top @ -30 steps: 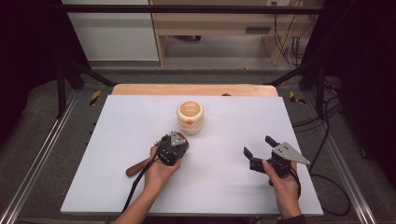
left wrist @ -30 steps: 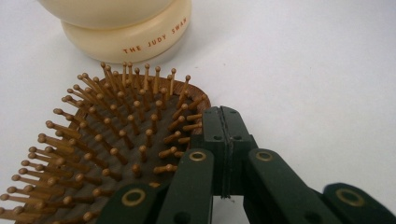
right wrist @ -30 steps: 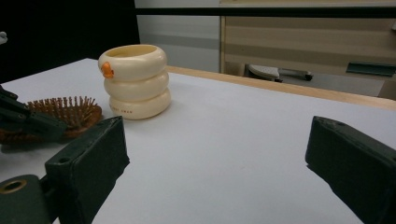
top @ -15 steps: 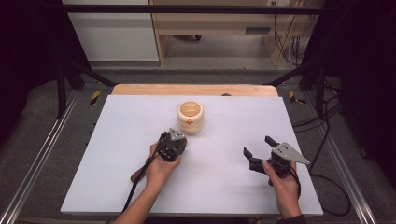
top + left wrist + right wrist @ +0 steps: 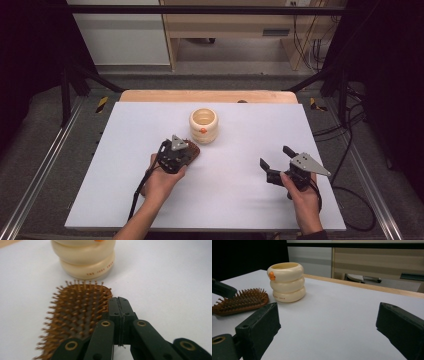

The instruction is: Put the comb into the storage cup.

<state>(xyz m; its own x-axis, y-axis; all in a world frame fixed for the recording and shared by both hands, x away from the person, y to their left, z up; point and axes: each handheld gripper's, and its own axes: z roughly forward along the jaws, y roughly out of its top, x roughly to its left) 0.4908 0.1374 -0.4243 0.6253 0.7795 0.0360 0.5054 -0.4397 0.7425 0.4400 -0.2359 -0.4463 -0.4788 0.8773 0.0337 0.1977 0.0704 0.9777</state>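
Note:
A brown hairbrush (image 5: 80, 315), bristles up, lies right beside my left gripper (image 5: 118, 300). That gripper is shut, its pads pressed together with nothing between them. In the high view the left gripper (image 5: 187, 150) hovers over the brush head (image 5: 194, 148), just short of a cream ringed cup (image 5: 203, 125) with an orange knob. What bears the brush is hidden under the hand. My right gripper (image 5: 275, 156) rests at the table's front right, jaws wide open and empty. In the right gripper view, the cup (image 5: 286, 282) and brush (image 5: 242, 301) sit off to the left of the right gripper (image 5: 328, 315).
The white table top (image 5: 250, 130) has a wooden strip (image 5: 210, 96) along its far edge. Metal rails and cables run along both sides on the floor. A wooden cabinet stands behind the table.
My left gripper and the brush have moved up and toward the cup; the brush handle no longer sticks out at the lower left of the hand. The right gripper has stayed put.

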